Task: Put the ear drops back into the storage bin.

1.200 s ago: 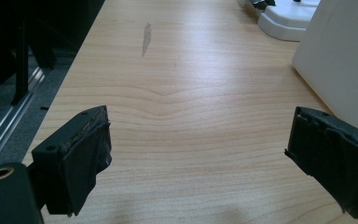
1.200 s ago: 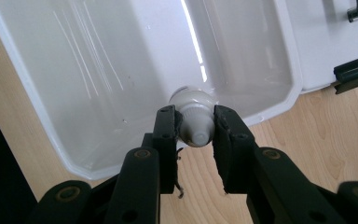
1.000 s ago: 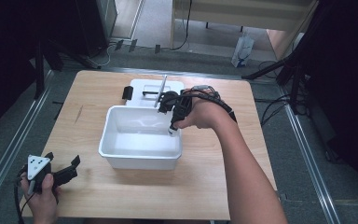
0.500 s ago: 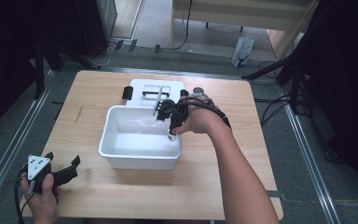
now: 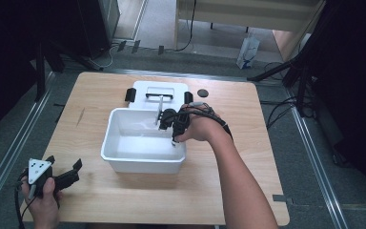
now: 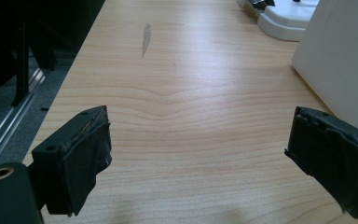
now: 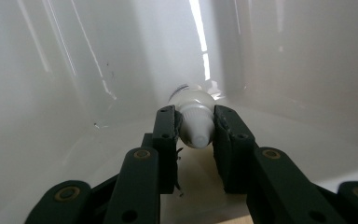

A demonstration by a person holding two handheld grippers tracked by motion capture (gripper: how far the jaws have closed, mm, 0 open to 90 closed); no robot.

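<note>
A white tube [image 7: 192, 99] with a screw cap is clamped between the jaws of my right gripper [image 7: 195, 126], cap end toward the camera. In the high view the right gripper [image 5: 165, 119] reaches over the far right rim of a white plastic bin [image 5: 124, 153], and the tube [image 5: 161, 106] sticks out toward the far side. Glossy inner bin walls [image 7: 74, 70] lie ahead of the jaws. My left gripper [image 5: 69, 172] rests open above the table's near left corner, nothing between its jaws [image 6: 200, 154].
The bin's white lid [image 5: 159, 87], with black clips and a handle, lies flat just behind the bin. A small black disc [image 5: 202, 93] sits right of the lid. The bin's outer wall [image 6: 340, 56] stands to the right of the left gripper, with bare wooden tabletop [image 6: 177, 93] ahead.
My right gripper has carried the white tube leftward and down from above the bin's far right corner into the bin. The left gripper has stayed put.
</note>
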